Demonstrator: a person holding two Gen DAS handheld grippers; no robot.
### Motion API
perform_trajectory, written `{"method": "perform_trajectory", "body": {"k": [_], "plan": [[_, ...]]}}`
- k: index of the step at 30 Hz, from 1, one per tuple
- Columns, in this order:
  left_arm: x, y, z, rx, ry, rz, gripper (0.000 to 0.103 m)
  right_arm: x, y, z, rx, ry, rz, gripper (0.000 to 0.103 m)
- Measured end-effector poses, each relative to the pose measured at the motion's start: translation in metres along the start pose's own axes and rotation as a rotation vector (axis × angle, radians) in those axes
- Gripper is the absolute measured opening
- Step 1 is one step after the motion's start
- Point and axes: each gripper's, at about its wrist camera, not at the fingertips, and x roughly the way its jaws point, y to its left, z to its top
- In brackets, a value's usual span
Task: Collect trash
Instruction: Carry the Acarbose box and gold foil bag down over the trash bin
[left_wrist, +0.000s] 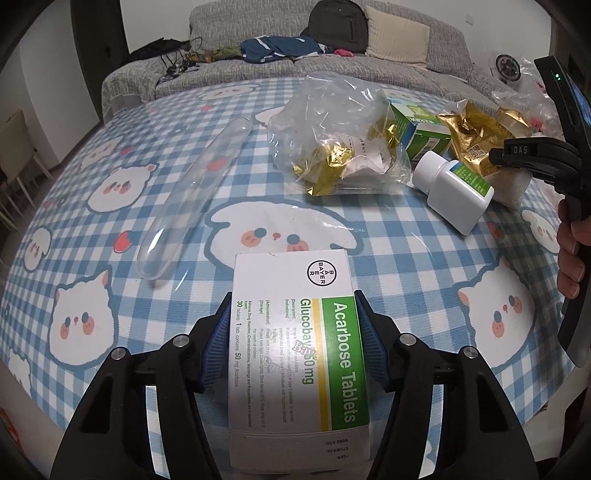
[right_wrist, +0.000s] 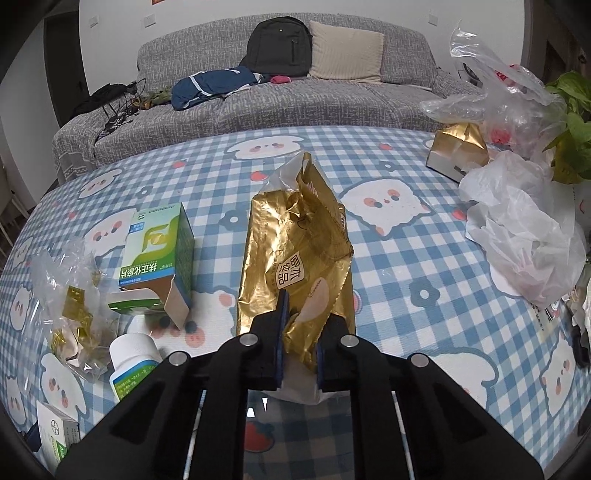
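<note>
My left gripper (left_wrist: 293, 306) is shut on a white and green tablet box (left_wrist: 295, 350), its blue pads pressed against the box's two long sides just above the checked tablecloth (left_wrist: 110, 258). My right gripper (right_wrist: 306, 314) is shut on the lower end of a crumpled gold foil bag (right_wrist: 295, 229), which stands up from the table. In the left wrist view that gold foil bag (left_wrist: 476, 125) is at the far right, behind the right gripper's black body. A corner of the tablet box (right_wrist: 59, 439) appears at the bottom left of the right wrist view.
A white pill bottle (left_wrist: 452, 190) lies beside an opened green carton (right_wrist: 159, 247) and a clear bag of gold scraps (left_wrist: 340, 140). A clear plastic tube (left_wrist: 192, 199) lies to the left. White plastic bags (right_wrist: 524, 236), a gold box (right_wrist: 458, 147) and a plant (right_wrist: 572, 122) crowd the right edge. A grey sofa (right_wrist: 258, 103) stands beyond the table.
</note>
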Motion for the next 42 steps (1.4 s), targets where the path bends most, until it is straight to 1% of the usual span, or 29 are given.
{"method": "perform_trajectory", "body": {"k": [7,16,22,32,42], "plan": [[-0.008,-0.002,-0.001,-0.003,-0.009,-0.006,0.06,-0.018,-0.002,-0.005,-0.02,-0.029,-0.022,0.009],[-0.02,-0.007,-0.007,0.001,-0.02,-0.018,0.06,-0.038,-0.011,-0.018,-0.024,-0.031,-0.038,0.009],[-0.028,-0.005,-0.011,-0.006,-0.022,-0.023,0.06,-0.057,-0.013,-0.026,-0.018,-0.039,-0.034,0.009],[-0.052,-0.006,-0.017,0.005,-0.044,-0.024,0.06,-0.084,-0.011,-0.037,-0.016,-0.05,-0.027,0.009],[-0.071,0.0,-0.031,0.006,-0.055,-0.026,0.06,-0.113,-0.012,-0.056,-0.021,-0.055,-0.015,0.009]]}}
